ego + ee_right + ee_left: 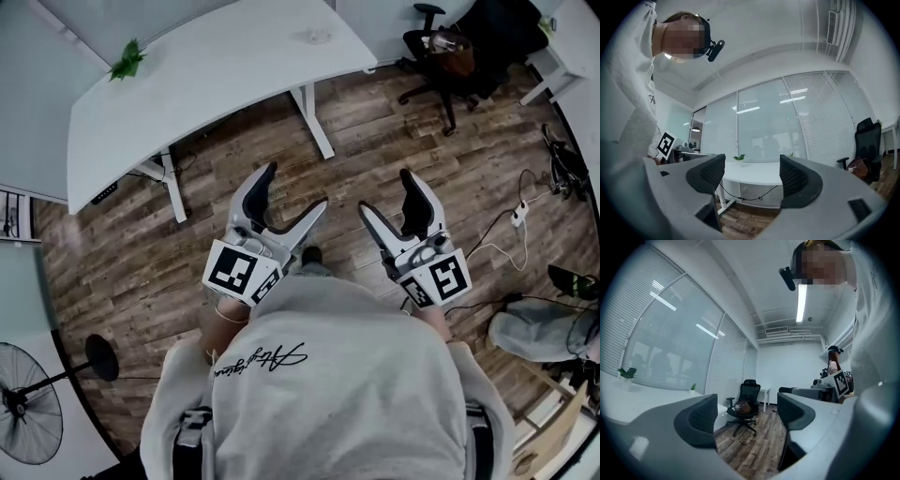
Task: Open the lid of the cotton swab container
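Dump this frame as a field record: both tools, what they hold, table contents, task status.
left tool: open, nothing between its jaws, held above the wood floor
right tool: open, empty, level with the left tool
table: white, ahead of the person, touched by neither tool
on table: small plant; small pale item, too small to identify
cotton swab container: cannot be made out
task status: not begun
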`<state>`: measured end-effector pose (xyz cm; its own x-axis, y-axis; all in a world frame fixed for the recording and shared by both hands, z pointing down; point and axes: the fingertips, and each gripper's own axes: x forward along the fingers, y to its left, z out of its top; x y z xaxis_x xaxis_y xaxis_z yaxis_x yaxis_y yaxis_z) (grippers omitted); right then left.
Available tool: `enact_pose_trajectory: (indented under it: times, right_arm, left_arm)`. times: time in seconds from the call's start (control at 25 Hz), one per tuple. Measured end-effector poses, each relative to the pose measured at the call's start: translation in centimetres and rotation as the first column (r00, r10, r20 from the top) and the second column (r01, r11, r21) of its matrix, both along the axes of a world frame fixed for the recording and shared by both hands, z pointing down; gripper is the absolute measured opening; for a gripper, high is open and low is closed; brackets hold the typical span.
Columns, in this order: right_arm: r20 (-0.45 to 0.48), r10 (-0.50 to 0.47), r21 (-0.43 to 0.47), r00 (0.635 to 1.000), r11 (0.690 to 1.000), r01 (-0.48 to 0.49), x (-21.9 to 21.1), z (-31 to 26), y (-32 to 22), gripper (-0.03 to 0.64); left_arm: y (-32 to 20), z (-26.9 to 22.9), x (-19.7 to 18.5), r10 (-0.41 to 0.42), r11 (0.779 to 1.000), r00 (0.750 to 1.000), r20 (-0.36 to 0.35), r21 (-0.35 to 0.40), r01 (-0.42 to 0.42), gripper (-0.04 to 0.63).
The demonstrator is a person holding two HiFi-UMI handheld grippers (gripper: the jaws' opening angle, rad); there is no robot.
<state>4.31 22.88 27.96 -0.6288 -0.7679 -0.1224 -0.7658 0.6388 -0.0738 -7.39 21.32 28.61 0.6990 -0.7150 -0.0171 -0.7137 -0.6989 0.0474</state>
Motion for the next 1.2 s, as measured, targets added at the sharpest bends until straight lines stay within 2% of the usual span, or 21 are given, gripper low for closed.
enact_pose_trajectory:
  times: [0.52, 0.8, 1.2]
  right_arm:
    - [0.02, 0.039, -0.002, 0.999, 0.999, -0.039, -2.6, 0.1, -7.9, 0.348]
    - [0.033, 0.061, -0.045, 0.998, 0.997, -0.059, -1.6, 1.5, -9.0, 0.348]
    - [0.035, 0.009, -0.058, 0.999, 0.998, -0.007, -1.7, 1.4, -9.7, 0.347]
  left_arm:
    - [-8.3, 0.1, -2.3, 0.055, 0.998, 0.998, 0.014, 0.0, -0.055, 0.382]
    - [-9.5, 1.2, -1.6, 0.07, 0.997, 0.997, 0.011, -0.02, -0.07, 0.382]
    - [-9.6, 1.6, -1.5, 0.032, 0.999, 0.999, -0.007, -0.036, -0.032, 0.382]
